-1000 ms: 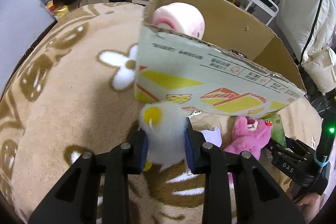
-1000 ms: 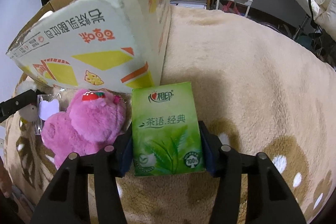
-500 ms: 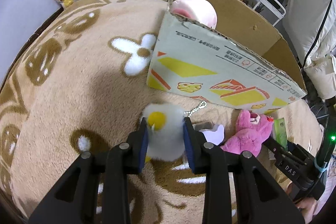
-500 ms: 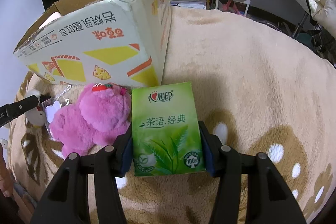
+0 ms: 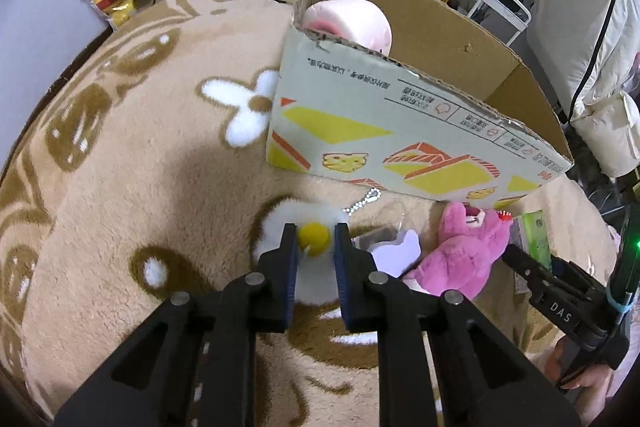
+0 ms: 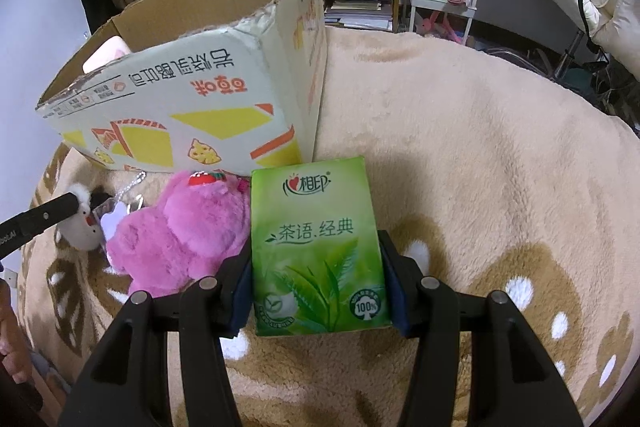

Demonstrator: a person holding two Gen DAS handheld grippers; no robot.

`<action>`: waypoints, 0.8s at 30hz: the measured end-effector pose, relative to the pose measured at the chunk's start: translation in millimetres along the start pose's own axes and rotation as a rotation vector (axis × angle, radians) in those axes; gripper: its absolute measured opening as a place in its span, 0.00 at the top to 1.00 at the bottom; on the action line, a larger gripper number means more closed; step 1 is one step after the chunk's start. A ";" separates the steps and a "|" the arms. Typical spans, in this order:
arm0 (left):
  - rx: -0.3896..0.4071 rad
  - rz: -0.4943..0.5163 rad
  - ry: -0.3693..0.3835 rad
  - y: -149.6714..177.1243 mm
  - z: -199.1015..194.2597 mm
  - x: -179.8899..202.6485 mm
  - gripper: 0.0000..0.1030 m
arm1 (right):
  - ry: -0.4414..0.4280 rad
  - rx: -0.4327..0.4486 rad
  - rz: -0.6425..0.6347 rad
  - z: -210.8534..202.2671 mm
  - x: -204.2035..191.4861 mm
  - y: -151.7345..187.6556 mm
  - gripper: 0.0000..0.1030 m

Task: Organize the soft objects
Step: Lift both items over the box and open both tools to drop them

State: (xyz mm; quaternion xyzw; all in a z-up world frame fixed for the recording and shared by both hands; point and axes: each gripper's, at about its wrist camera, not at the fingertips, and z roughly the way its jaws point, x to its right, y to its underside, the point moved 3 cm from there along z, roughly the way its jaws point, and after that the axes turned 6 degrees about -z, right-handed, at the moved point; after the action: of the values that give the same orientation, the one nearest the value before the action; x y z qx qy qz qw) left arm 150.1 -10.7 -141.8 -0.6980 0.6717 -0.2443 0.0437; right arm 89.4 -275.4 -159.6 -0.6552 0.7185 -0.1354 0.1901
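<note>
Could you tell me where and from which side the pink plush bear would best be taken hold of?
Probably across its rounded body, coming down from above. The pink plush bear lies flat on the blanket, wedged between the green tissue pack and the white plush toy, with the cardboard box just behind, so the sides are crowded.

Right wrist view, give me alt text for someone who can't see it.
The right gripper has its jaws shut on a green tissue pack, upright over a beige fleece blanket. A pink plush bear lies left of the pack, and an open cardboard box stands behind both.
</note>
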 end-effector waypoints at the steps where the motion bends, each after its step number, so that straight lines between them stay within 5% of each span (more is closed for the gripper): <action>1: -0.009 -0.007 0.003 -0.4 1.6 -1.0 0.83 | 0.000 0.000 0.000 -0.1 -0.1 0.0 0.44; 12: 0.042 0.054 -0.005 6.9 -6.6 9.8 0.90 | -0.005 0.088 0.013 -25.9 -3.2 -2.6 0.44; 24: 0.236 0.118 -0.036 4.7 -53.5 20.3 0.90 | -0.052 0.302 0.030 -77.5 -7.1 -14.8 0.44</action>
State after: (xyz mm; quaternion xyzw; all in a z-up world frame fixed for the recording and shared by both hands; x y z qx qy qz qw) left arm 124.0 -16.4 -91.0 -0.6513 0.6775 -0.3062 0.1517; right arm 68.1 -274.1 -83.3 -0.6115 0.6946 -0.2222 0.3069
